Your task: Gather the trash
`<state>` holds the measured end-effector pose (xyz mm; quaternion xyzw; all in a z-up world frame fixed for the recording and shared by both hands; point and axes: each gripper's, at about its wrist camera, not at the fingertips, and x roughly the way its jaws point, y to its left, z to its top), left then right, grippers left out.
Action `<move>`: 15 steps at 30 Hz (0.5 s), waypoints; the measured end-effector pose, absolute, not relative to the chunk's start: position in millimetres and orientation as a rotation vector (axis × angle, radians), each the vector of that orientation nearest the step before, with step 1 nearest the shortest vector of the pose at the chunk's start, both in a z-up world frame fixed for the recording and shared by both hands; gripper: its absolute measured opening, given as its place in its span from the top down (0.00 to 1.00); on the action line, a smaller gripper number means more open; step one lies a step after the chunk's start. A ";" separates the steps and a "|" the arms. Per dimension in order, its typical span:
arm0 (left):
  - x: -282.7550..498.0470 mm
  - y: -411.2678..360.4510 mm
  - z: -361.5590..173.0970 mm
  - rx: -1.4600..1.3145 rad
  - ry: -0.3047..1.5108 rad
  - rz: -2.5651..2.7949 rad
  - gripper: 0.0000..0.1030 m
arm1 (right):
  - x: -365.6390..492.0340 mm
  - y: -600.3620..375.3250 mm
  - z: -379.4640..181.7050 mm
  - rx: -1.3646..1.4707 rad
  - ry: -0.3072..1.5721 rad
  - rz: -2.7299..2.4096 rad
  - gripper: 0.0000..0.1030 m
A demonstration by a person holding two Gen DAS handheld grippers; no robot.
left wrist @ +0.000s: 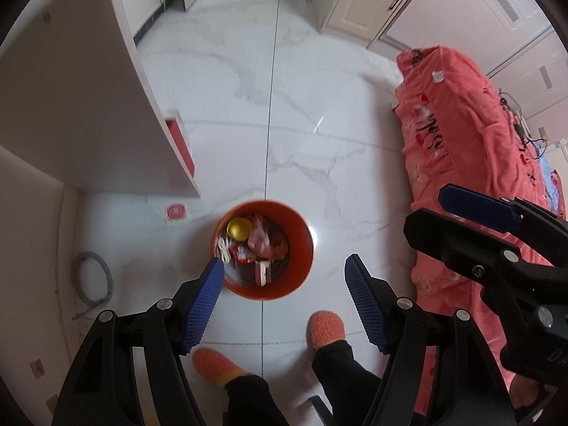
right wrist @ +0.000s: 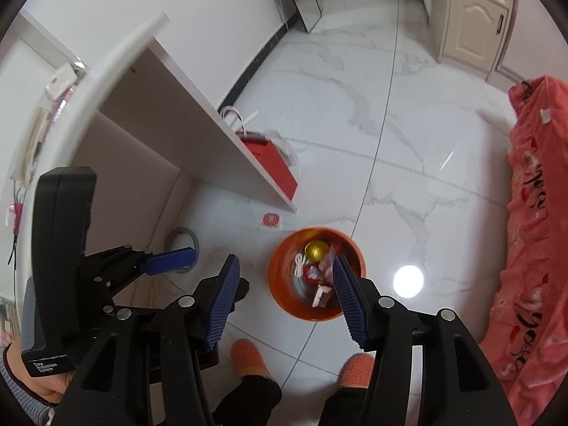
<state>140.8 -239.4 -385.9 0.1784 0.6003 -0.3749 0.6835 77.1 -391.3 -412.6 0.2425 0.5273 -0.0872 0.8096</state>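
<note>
An orange trash bin stands on the white marble floor, also in the right wrist view. It holds a gold round lid, red and pink wrappers, a white cord and a small white box. My left gripper is open and empty, high above the bin. My right gripper is open and empty, also above the bin; it shows at the right of the left wrist view. A red-and-white packet lies on the floor left of the bin, also in the right wrist view.
A white desk stands at left with a red paper bag beside it. A bed with a pink cover runs along the right. A grey hose loop lies near the wall. The person's orange slippers are below the grippers.
</note>
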 end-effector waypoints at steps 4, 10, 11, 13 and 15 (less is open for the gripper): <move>131.9 -236.3 -345.7 0.390 1.274 -0.832 0.31 | 62.1 -389.5 -364.4 0.491 1.068 -0.189 0.44; 117.9 -223.6 -279.6 0.358 1.159 -0.808 0.31 | 41.5 -384.6 -295.0 0.456 0.957 -0.187 0.40; 116.4 -222.5 -271.4 0.357 1.146 -0.803 0.31 | 37.4 -383.4 -279.8 0.457 0.932 -0.183 0.40; 112.1 -216.9 -253.6 0.365 1.108 -0.779 0.31 | 29.6 -381.6 -254.4 0.455 0.889 -0.171 0.40; 107.8 -207.7 -231.3 0.359 1.062 -0.758 0.31 | 23.1 -378.8 -233.2 0.439 0.858 -0.154 0.40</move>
